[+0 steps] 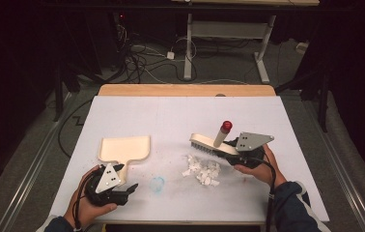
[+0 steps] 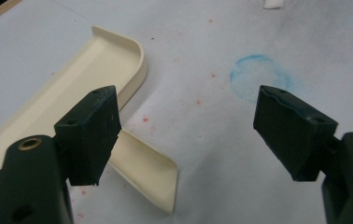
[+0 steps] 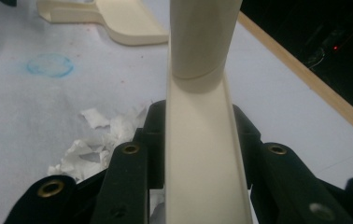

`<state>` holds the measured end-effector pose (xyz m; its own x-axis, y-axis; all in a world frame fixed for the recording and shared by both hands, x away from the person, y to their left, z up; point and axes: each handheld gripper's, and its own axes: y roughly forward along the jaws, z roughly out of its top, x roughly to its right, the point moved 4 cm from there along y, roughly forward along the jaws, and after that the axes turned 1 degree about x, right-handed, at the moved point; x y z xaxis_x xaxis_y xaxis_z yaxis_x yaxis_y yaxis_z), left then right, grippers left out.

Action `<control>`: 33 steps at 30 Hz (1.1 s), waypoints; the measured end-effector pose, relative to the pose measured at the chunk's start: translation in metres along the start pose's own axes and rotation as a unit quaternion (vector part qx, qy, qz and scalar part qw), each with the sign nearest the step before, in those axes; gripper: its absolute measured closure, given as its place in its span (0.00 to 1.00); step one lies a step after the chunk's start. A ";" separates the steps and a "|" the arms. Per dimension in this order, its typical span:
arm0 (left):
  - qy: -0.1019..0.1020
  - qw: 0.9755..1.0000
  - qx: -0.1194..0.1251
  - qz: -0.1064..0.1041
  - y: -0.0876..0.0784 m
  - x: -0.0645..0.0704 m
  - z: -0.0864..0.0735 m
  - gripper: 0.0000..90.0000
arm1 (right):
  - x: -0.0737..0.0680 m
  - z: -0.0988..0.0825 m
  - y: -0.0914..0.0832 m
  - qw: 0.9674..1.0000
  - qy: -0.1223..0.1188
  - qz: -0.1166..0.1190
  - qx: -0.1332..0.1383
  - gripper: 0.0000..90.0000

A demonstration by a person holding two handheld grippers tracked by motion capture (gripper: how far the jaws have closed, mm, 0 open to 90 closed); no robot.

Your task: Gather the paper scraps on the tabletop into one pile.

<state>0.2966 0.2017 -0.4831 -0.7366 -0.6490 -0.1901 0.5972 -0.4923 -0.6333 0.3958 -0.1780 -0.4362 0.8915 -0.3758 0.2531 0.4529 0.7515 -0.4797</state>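
1. Tongs: two. Left tongs [image 1: 131, 188] gape empty beside the dustpan's handle; right tongs [image 3: 195, 140] are clamped on the brush [image 1: 213, 146].
2. One cream dustpan [image 1: 124, 148] lies flat on the counter [image 1: 180, 116].
3. One heap of paper scraps [image 1: 202, 169] lies under the raised brush.
4. One blue ring stain [image 1: 157, 183].

Dim room, softly lit white table, soft grainy frames, blurred close foregrounds.

Brush [image 3: 202, 140] bristles hidden behind its back in right gripper view; dustpan [image 2: 95, 79] cut off at left edge
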 end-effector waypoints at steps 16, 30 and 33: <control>0.003 1.000 0.005 -0.001 -0.003 -0.001 0.000 0.25 | -0.023 0.025 -0.030 1.000 0.018 0.008 0.021 0.74; 0.005 1.000 0.010 0.004 -0.003 -0.002 0.001 0.25 | -0.068 0.020 -0.043 0.997 0.041 0.072 0.000 0.74; 0.007 1.000 0.009 0.005 -0.003 -0.001 0.002 0.25 | -0.079 0.016 -0.042 0.995 0.043 0.095 -0.004 0.74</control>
<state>0.2962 0.2032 -0.4796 -0.7345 -0.6465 -0.2063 0.6103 -0.4962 -0.6176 0.3064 -0.1710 -0.4231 0.9586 -0.2721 0.0842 0.2753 0.8092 -0.5191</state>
